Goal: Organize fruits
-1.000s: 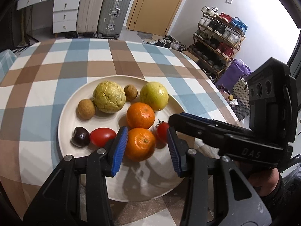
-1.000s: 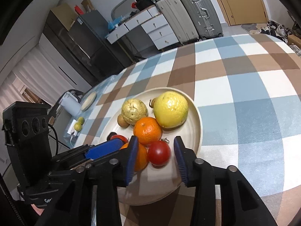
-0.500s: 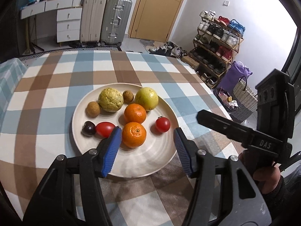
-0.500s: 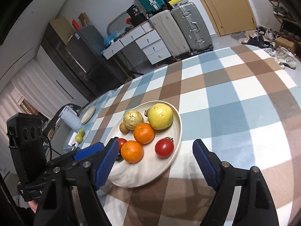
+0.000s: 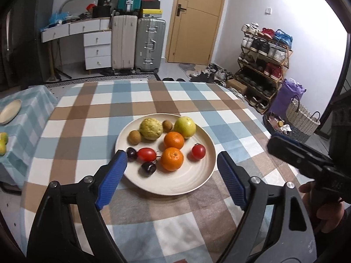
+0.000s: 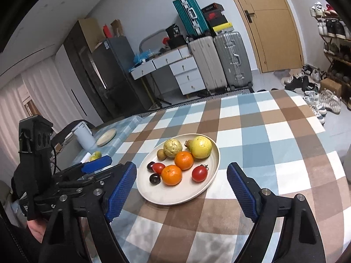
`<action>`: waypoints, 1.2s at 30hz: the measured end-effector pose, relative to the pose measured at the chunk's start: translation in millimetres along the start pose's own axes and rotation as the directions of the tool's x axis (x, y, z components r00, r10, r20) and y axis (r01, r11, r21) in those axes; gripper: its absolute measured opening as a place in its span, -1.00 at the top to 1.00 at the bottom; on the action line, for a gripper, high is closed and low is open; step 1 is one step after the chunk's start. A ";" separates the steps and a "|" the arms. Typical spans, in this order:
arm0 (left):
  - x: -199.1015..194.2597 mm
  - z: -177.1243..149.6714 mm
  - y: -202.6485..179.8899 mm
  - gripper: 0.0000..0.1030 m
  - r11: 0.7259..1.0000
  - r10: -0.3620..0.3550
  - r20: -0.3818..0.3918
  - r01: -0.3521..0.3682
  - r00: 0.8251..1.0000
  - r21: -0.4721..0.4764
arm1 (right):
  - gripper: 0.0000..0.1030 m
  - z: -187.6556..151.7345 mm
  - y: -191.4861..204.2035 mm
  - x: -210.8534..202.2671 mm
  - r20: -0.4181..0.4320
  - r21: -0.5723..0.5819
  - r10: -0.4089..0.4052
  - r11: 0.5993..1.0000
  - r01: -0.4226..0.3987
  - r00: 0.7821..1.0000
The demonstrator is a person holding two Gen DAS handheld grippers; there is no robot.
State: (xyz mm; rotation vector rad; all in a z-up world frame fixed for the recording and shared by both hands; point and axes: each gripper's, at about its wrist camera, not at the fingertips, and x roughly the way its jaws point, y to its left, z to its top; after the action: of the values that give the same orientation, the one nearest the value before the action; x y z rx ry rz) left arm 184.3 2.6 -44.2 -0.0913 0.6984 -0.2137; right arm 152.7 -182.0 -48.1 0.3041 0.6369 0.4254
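Note:
A cream plate (image 5: 175,184) sits mid-table on the checked cloth. It carries two oranges (image 5: 171,159), a round tomato (image 5: 198,151), an oblong tomato (image 5: 146,154), two dark cherries (image 5: 149,167), a lumpy yellow fruit (image 5: 151,128), a yellow-green citrus (image 5: 185,127) and two small brown fruits (image 5: 134,137). My left gripper (image 5: 170,155) hovers short of the plate's near rim, its jaws opening with nothing between them. My right gripper (image 6: 182,167) stands open before the same plate (image 6: 175,195), also holding nothing.
A side table at the left carries a small plate (image 6: 106,137), green fruits (image 5: 2,142) and a white jug (image 6: 84,135). Suitcases (image 5: 149,43), drawers and a door stand behind. A shoe rack (image 5: 263,61) and basket (image 5: 302,120) lie past the table's right edge.
Both grippers have drawn back and up from the plate and spread their jaws wide. The orange and the round tomato that sat between the pads now lie free on the plate.

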 end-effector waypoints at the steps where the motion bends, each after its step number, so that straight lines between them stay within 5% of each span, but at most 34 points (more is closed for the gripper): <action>1: -3.6 -0.5 0.1 -0.62 1.000 0.002 0.002 -0.002 1.000 0.001 | -0.72 -1.3 2.5 -4.7 0.014 -0.008 -0.008 1.000 0.008 1.000; 8: -36.9 -6.2 6.6 -0.70 1.000 0.023 0.049 -0.022 0.999 -0.021 | -0.86 -5.4 20.3 -33.2 0.092 -0.052 -0.038 0.998 0.043 0.995; 13: -65.5 -11.4 6.3 -0.98 0.999 0.030 0.117 -0.027 0.993 -0.031 | -0.87 -8.2 35.5 -50.2 0.144 -0.083 -0.045 0.995 0.057 0.989; 22: -106.4 -20.3 4.6 -0.98 0.995 0.094 0.288 -0.095 0.953 -0.009 | -0.98 -20.2 51.0 -71.8 0.256 -0.099 -0.082 0.989 0.111 0.963; 27: -115.2 -32.4 9.2 -0.98 0.997 0.069 0.333 -0.070 0.940 -0.008 | -0.98 -29.7 57.9 -80.9 0.347 -0.126 -0.119 0.977 0.171 0.930; 36: -112.3 -56.7 7.7 -0.98 0.987 0.137 0.392 -0.159 0.910 0.024 | -0.99 -49.7 67.7 -96.0 0.515 -0.179 -0.125 0.952 0.249 0.848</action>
State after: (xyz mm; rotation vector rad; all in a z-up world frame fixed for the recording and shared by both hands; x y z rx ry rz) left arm 65.3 34.8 -18.2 -0.0251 0.2984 -0.0641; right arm 32.6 -161.1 -10.5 0.1076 0.0974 0.2133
